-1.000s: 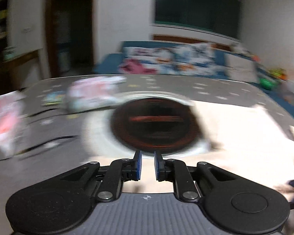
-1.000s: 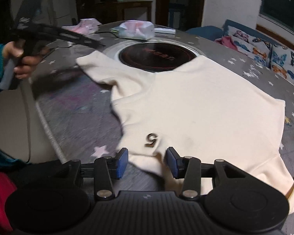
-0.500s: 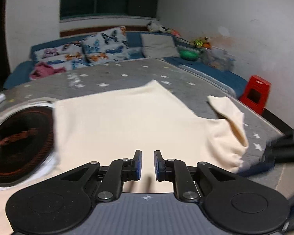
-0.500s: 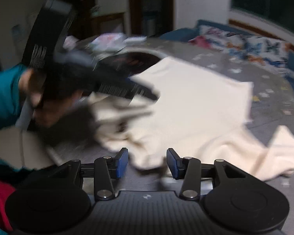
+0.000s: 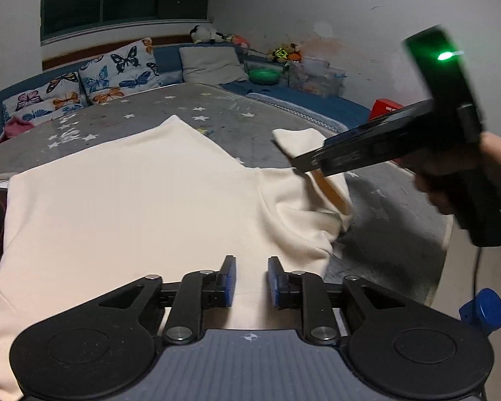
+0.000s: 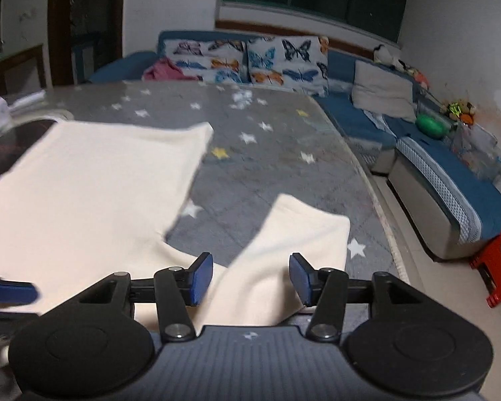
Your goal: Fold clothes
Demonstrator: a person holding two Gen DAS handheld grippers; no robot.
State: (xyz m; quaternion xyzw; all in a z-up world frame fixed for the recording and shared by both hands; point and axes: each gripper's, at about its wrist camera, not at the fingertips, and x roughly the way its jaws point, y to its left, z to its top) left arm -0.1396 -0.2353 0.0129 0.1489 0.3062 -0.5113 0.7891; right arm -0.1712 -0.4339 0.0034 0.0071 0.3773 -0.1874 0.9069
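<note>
Sweater: cream sweatshirt point(image 5: 133, 207) spread across the star-print table point(image 6: 267, 167).
Left gripper point(image 5: 250, 280): jaws narrowly parted over the fabric, lower centre.
Right gripper point(image 6: 250, 277): jaws wide, astride the sleeve point(image 6: 294, 244).

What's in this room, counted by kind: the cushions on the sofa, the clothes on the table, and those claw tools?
Butterfly cushions: 3
Plain grey cushion: 1
Cream garment: 1
Claw tools: 2, left gripper and right gripper
Total: 7
</note>
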